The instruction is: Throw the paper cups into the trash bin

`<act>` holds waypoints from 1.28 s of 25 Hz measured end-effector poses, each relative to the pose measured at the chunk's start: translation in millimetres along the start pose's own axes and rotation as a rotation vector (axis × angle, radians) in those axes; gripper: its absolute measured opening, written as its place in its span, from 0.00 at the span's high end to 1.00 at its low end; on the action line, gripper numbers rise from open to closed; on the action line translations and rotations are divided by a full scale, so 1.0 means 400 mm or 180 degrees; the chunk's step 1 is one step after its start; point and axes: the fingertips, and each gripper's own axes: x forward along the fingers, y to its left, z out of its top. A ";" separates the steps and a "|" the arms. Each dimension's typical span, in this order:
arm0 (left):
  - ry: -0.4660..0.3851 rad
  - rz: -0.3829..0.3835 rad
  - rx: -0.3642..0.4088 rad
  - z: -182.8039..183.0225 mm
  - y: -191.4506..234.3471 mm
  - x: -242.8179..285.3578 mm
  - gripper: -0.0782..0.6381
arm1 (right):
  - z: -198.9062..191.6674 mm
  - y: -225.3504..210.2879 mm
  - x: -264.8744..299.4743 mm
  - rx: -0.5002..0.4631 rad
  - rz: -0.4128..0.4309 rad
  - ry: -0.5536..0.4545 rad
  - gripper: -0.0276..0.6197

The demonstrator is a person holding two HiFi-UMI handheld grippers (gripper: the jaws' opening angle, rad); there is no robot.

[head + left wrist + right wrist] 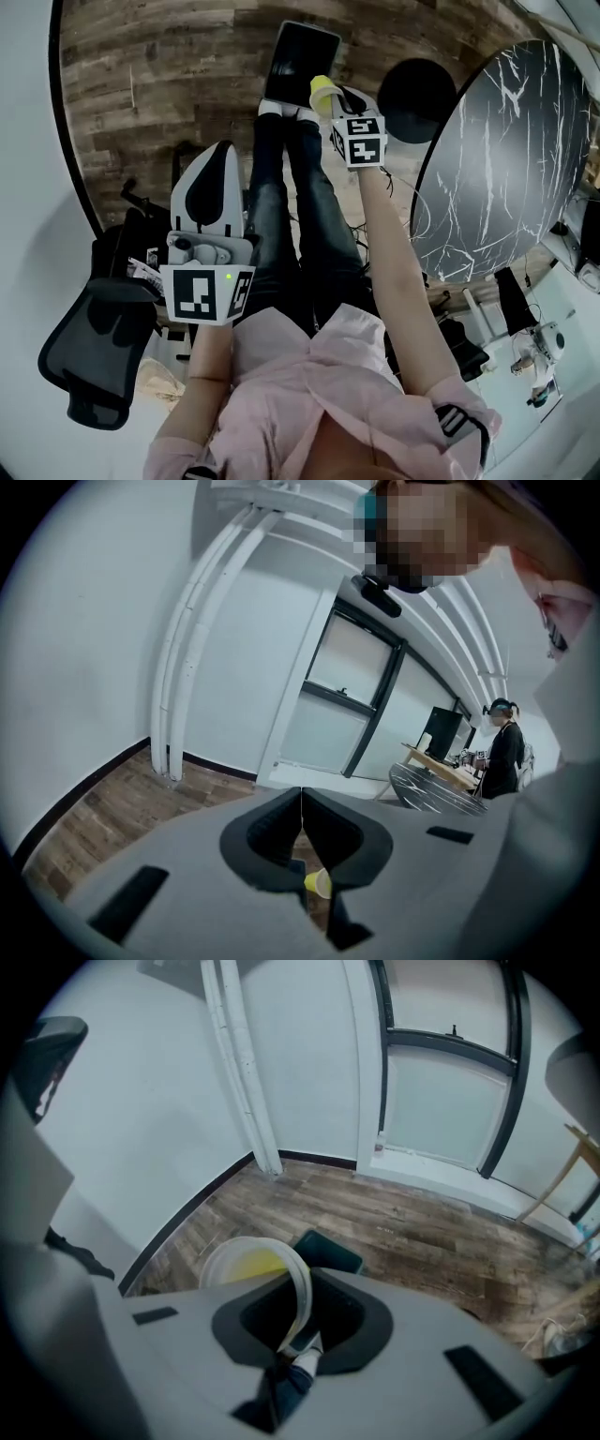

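In the head view my right gripper (333,96) reaches forward over the person's feet. It is shut on a yellow paper cup (322,93). Just beyond the cup a dark rectangular trash bin (300,58) stands on the wooden floor. The right gripper view shows the cup (251,1267) pinched by its wall between the jaws of the right gripper (302,1316), mouth facing the camera, with the bin (328,1252) right behind it. My left gripper (219,150) hangs lower left, shut and holding nothing. Past the shut left gripper (301,810) in its own view, the cup (319,883) shows as a small spot.
A round black marble-topped table (506,159) fills the right of the head view, with a round black seat (417,98) beside it. An office chair (98,337) stands at lower left by the white wall. Another person (506,747) stands at a far desk.
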 end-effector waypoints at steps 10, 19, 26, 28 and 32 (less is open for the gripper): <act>0.0148 0.0010 0.0095 -0.069 0.026 0.010 0.87 | -0.052 -0.037 0.154 -0.0030 -0.0085 0.0215 0.88; 0.0369 0.0079 -0.0109 -0.159 0.057 0.015 0.87 | -0.141 -0.067 0.274 -0.0174 -0.0148 0.0408 0.88; 0.0503 0.0102 -0.0122 -0.201 0.044 0.016 0.87 | -0.164 -0.053 0.332 -0.0245 0.0022 0.0446 0.88; 0.0515 0.0130 -0.0148 -0.205 0.043 0.019 0.87 | -0.156 -0.038 0.337 -0.0280 0.0103 0.0415 0.88; 0.0486 0.0149 -0.0194 -0.196 0.027 0.031 0.87 | -0.149 -0.011 0.333 -0.0362 0.0231 0.0401 0.88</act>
